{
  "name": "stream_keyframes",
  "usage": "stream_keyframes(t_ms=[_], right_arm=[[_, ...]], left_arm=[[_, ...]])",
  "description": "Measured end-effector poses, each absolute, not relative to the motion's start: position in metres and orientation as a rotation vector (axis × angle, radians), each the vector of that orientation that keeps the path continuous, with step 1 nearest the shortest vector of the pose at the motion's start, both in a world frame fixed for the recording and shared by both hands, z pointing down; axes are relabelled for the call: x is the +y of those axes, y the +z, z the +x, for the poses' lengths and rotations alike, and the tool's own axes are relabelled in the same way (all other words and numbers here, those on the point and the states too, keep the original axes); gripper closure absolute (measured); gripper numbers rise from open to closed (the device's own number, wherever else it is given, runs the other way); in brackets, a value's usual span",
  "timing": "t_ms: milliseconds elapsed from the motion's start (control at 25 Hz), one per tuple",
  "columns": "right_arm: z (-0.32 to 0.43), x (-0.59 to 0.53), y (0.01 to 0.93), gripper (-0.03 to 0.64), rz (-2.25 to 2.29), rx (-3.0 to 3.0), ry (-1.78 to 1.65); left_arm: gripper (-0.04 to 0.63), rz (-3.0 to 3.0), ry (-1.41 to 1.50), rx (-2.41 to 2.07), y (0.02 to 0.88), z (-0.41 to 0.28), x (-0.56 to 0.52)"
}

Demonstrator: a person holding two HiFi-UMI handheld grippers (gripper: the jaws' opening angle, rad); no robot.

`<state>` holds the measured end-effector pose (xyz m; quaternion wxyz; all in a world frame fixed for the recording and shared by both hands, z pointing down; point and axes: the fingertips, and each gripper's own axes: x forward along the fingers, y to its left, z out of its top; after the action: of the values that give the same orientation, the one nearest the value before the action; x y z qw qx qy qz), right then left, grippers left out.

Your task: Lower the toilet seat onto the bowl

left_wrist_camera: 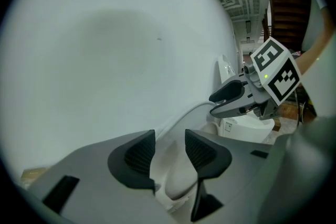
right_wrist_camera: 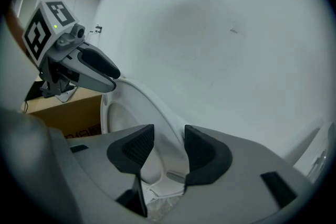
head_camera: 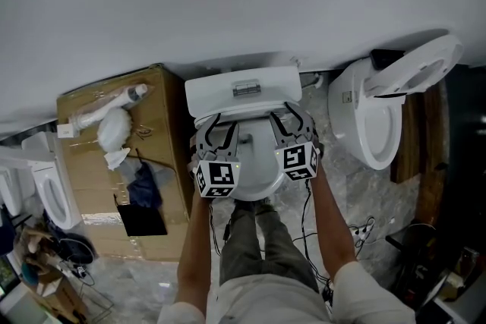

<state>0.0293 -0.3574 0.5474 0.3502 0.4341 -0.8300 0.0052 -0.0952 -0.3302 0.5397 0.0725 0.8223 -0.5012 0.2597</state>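
A white toilet stands against the wall, its tank just beyond my hands and its bowl below them. The white seat stands raised, leaning back toward the tank. In the head view, my left gripper is at the seat's left edge and my right gripper at its right edge. In the left gripper view the seat's rim runs between that gripper's open jaws; the right gripper shows beyond. The right gripper's jaws likewise straddle the rim, with the left gripper opposite. I see no pad pressing on the seat.
A large cardboard box with bagged parts and a pipe on top stands left of the toilet. A second toilet with its seat up is at the right, another at the far left. Cables lie on the floor.
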Motion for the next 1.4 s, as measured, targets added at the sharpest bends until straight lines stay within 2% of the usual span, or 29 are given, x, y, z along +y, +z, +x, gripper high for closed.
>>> stream_keyframes(t_ms=[480, 760, 1400], right_arm=[[0.034, -0.338, 0.544, 0.46, 1.162, -2.141, -0.013], [0.04, -0.319, 0.541, 0.483, 1.169, -2.156, -0.008], [0.049, -0.277, 0.542, 0.499, 1.171, -2.184, 0.016]], left_arm=[[0.405, 2.464, 0.8, -1.527, 0.542, -0.096, -0.321], [0.453, 2.479, 0.81, -1.514, 0.541, -0.089, -0.304], [0.448, 2.453, 0.799, -1.53, 0.543, -0.082, -0.261]])
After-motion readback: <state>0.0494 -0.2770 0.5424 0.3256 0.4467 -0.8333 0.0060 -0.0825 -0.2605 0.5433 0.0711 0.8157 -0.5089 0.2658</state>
